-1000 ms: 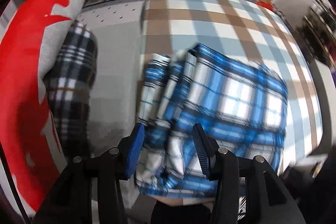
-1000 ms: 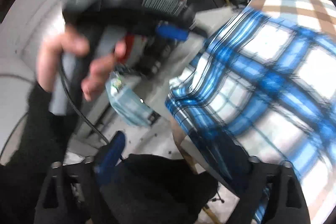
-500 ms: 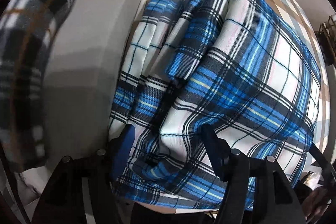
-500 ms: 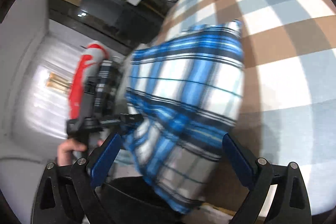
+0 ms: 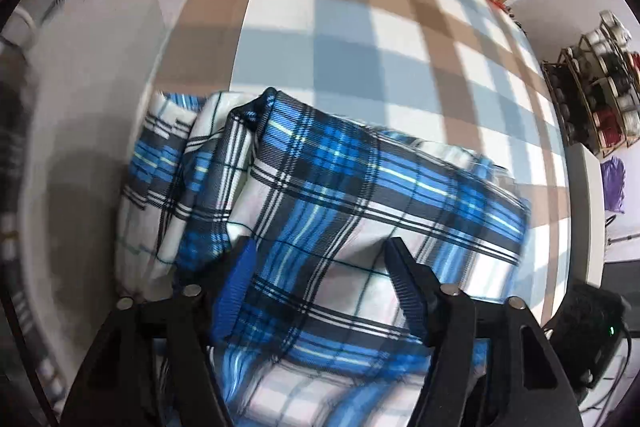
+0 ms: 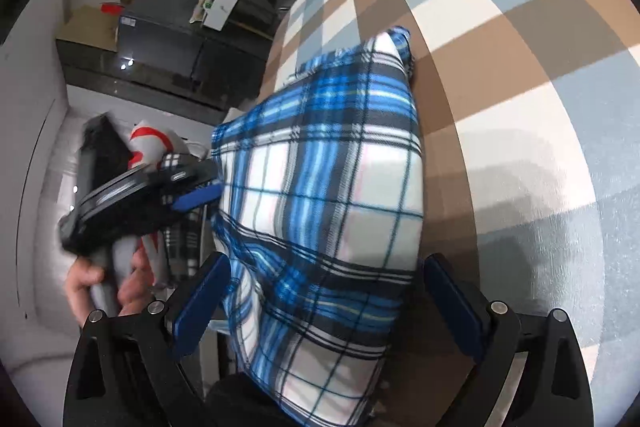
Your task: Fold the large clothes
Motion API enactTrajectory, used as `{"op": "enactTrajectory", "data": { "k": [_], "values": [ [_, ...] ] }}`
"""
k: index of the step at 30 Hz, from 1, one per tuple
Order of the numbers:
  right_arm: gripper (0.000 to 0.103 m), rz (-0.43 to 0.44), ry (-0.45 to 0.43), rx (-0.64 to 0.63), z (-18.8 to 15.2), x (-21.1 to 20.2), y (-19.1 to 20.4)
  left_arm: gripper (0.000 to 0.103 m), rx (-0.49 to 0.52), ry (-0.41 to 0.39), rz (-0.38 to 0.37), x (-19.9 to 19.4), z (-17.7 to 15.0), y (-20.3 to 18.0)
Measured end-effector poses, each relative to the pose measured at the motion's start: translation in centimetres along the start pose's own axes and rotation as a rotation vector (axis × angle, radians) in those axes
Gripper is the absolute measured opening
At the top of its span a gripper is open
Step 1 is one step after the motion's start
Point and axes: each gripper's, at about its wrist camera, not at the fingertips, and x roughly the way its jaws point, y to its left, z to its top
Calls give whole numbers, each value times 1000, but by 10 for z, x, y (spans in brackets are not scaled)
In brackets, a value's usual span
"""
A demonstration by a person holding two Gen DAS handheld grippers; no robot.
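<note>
While the blue plaid garment [image 5: 340,211] is lying folded and bunched at the near edge of the checked bedcover [image 5: 360,47], you are handling something soft, light and floppy; take it at a doubled edge. Your left gripper [image 5: 320,267] has just been opening, cloth loose between its jaws; your right gripper [image 6: 324,291] is standing wide around the bundle. At nine o'clock, the red-and-white cushion [image 6: 150,143] is crowding you.

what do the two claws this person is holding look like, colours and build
Both are black frames with silver bolt heads and ribbed blue pads on the fingers. The left claw and right claw match. Seen from the right wrist, the left one has a grey handle in the person's hand. No sleeve shows.
</note>
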Motion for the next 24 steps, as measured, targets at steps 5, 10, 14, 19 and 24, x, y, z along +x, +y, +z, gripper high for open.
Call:
{"op": "enactTrajectory", "data": {
  "k": [5, 10, 14, 19, 24],
  "values": [
    [99, 39, 1, 5, -1, 0, -2, 68, -65, 7, -19, -18, 0, 20],
    [97, 52, 33, 9, 9, 13, 4, 69, 68, -34, 328, -34, -22, 18],
    [66, -10, 20, -7, 14, 18, 7, 70, -2, 26, 308, -17, -28, 40],
    [36, 12, -31, 21, 21, 9, -6, 70, -4, 38, 242, -13, -34, 43],
    [31, -44, -85, -7, 39, -20, -10, 70, 71, 39, 132, 4, -42, 10]
  ]
}}
